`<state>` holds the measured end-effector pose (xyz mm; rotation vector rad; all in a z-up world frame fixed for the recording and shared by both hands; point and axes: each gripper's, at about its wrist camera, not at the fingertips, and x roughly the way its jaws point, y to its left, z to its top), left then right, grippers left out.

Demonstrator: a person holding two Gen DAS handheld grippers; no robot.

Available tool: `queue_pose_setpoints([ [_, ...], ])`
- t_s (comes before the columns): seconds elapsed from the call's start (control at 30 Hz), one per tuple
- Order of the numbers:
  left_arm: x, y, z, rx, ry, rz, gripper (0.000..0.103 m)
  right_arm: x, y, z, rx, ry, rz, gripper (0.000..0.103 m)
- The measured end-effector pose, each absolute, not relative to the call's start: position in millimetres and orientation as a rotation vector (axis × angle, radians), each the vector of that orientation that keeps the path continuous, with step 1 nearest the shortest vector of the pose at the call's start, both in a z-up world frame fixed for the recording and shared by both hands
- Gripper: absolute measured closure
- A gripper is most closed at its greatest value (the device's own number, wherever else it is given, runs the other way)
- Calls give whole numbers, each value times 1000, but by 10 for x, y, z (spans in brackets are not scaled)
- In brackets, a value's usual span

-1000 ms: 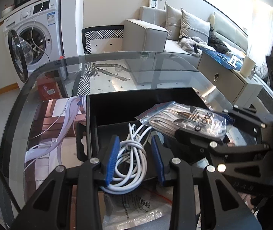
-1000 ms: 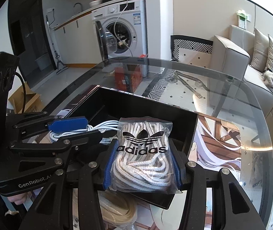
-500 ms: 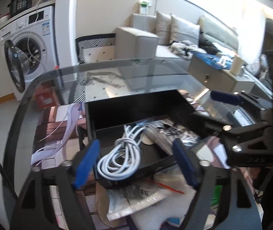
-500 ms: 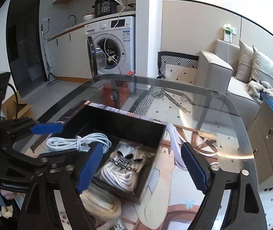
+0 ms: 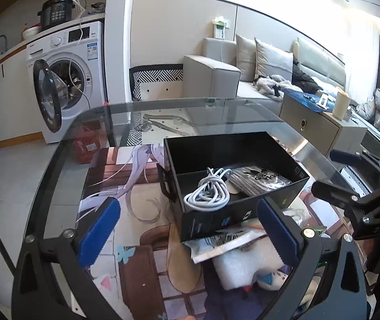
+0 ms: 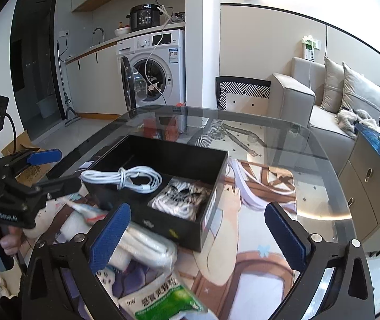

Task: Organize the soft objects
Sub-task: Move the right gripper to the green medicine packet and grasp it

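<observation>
A black open-topped box (image 5: 232, 213) was seen on the glass table (image 5: 64, 160), resting on a printed illustrated mat (image 5: 136, 253), and everything else is placed here relative to that box. Inside it, two soft items were laid side by side. A white cable (image 5: 208, 194), coiled into a loose bundle and knotted around its middle, was found in the box's left part. Just beside it, to the right, a clear plastic bag of white cord (image 5: 259, 181), printed with a black trefoil logo and lettering, was lying flat on the box floor.

In front of the box, nearer the cameras, more soft things were piled on the mat: a white foam-like wrap (image 5: 246, 264), a crumpled plastic pouch (image 5: 222, 242) partly tucked under the box's near edge, and a green-and-white printed packet (image 6: 163, 298).

The left gripper (image 5: 190, 229) was held short of the box's near wall, its blue-padded jaws opening and spread wide, with nothing pressed between them. The right gripper (image 6: 198, 232) was likewise held before the box's near right corner, jaws opening and wide apart, nothing gripped. A hand (image 6: 0, 237) was seen on the left gripper's handle in the right wrist view. Beyond the box, a washing machine (image 6: 152, 66) with its door ajar and a grey sofa (image 6: 310, 101) were visible.
</observation>
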<state>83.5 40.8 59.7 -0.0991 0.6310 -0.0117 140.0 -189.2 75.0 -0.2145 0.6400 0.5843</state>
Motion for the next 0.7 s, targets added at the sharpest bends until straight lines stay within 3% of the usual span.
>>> queue_pose_setpoints([
  [0.7, 492, 279, 424, -69, 609, -13, 0, 1059, -2115, 304, -292, 761, 570, 1],
])
